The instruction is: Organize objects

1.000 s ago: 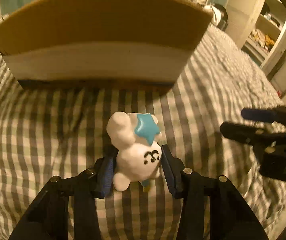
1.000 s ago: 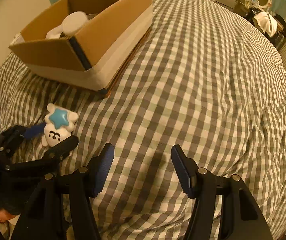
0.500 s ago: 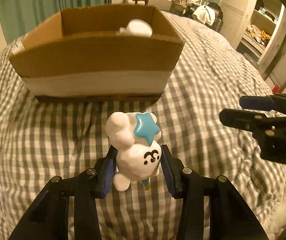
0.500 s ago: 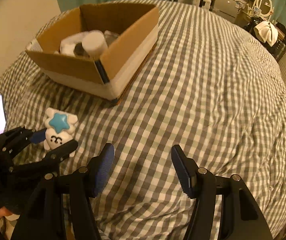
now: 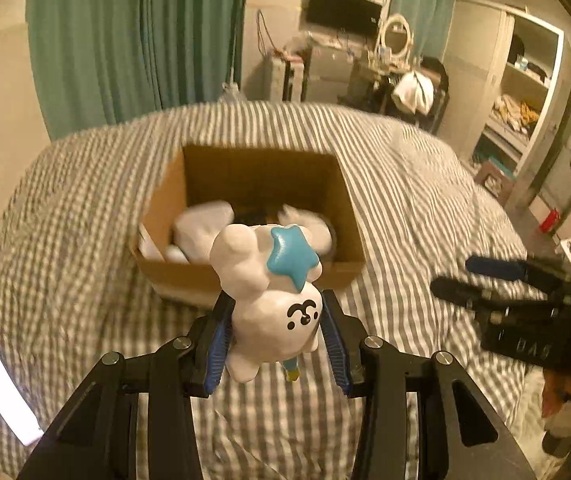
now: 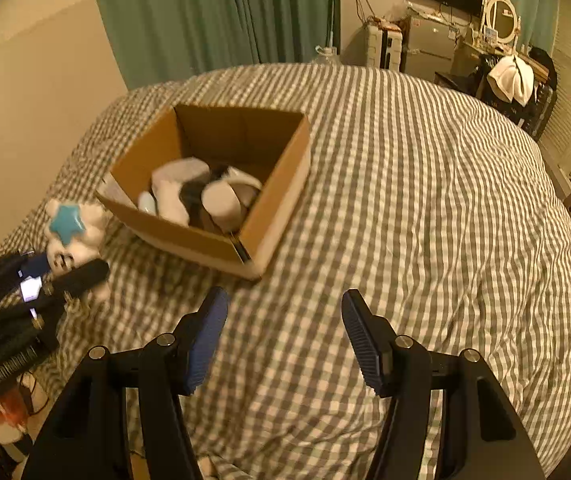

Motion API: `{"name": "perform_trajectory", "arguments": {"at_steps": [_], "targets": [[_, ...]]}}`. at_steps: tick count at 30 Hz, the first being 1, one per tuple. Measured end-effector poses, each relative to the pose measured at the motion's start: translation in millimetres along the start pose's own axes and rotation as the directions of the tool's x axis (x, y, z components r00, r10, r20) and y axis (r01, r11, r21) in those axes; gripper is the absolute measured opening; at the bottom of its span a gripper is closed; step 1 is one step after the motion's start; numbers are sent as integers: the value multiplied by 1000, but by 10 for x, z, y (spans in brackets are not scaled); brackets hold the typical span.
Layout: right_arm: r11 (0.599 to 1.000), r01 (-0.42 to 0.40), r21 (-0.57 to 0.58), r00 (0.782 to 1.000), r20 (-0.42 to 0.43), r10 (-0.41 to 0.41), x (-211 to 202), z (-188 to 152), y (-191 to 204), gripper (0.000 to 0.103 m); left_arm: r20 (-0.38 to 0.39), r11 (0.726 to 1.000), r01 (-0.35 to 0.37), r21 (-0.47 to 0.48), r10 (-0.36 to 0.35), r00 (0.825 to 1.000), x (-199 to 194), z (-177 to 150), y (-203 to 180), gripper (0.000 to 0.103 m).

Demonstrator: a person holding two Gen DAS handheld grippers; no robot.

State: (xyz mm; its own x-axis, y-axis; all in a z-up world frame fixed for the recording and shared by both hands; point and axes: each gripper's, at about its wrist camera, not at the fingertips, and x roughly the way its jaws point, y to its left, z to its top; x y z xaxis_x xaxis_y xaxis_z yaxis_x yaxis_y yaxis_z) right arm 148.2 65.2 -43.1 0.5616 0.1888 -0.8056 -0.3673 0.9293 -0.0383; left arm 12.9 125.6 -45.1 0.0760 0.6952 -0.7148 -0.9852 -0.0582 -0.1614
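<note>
White and glossy, with a teal star on its head, the toy figure (image 5: 273, 312) sits at the centre of the left wrist frame, pinched at its body by the jaws of our left gripper (image 5: 275, 340) and held clear of the bed. Just above it in that frame lies the open cardboard box (image 5: 349, 216), already holding a few pale things. To drop it well, we judge we should carry the toy past the near wall, over the pile, and only then part the jaws. Our right gripper (image 6: 283, 338) hangs at the lower centre of its frame, jaws wide apart and holding nothing. Beneath is a grey-and-white checked bed cover (image 6: 425, 200), wrinkled; a lit phone (image 5: 5, 396) lies lower left. Green curtains (image 6: 213, 16) fill the upper left.
</note>
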Motion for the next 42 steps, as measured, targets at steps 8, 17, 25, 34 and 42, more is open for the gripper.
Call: {"name": "perform_trajectory", "arguments": {"at_steps": [8, 17, 25, 34, 42], "targets": [[999, -9, -45, 1000, 16, 10, 182, 382, 220, 61, 72, 1000, -16, 16, 15, 997, 200, 486, 310, 44], [998, 26, -62, 1000, 11, -26, 615, 717, 347, 62, 38, 997, 20, 72, -23, 999, 774, 731, 454, 44], [991, 95, -91, 995, 1, -95, 799, 709, 295, 74, -29, 997, 45, 70, -43, 999, 1122, 721, 469, 47], [993, 99, -68, 995, 12, -98, 618, 656, 142, 74, 30, 997, 29, 77, -32, 999, 908, 869, 376, 84], [993, 81, -88, 992, 107, -72, 39, 784, 4, 74, 143, 994, -32, 105, 16, 990, 268, 1145, 258, 91]]}}
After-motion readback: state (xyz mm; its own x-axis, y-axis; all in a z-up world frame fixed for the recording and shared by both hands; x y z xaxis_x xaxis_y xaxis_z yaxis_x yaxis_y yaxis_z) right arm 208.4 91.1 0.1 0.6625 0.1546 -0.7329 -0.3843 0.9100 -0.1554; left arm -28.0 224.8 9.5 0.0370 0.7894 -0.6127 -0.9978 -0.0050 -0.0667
